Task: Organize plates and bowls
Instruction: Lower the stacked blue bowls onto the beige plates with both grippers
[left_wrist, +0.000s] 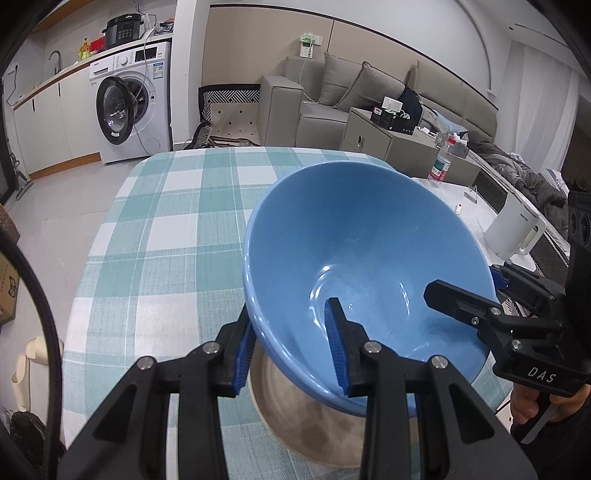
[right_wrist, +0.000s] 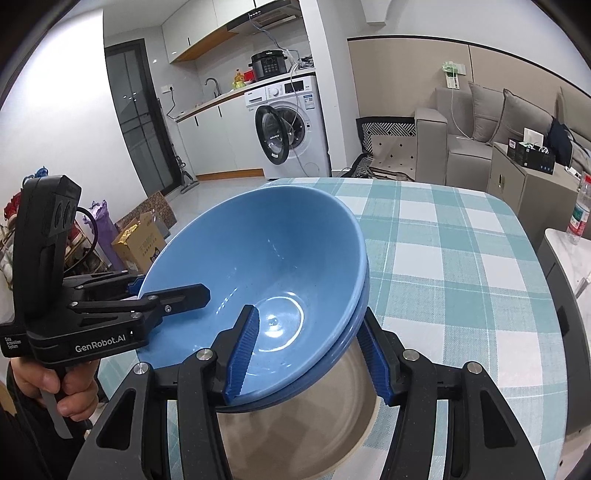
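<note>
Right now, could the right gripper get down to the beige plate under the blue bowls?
Probably not yet. The right gripper is clamped on the rim of the blue bowls, as is the left gripper, and the bowls cover most of the beige plate.

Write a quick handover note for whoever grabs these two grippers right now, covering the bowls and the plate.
Left gripper: shut on the blue bowls' rim, one finger inside, one outside.
Right gripper: clamped on the opposite rim the same way.
Blue bowls: two nested, going by the double rim in the right wrist view, held tilted just above the beige plate on the checked tablecloth.
Done: bowls stacked and brought over the plate.
Left: probably lower them level onto the plate, then open both grippers. Whether the bowls already touch the plate is unclear.
</note>
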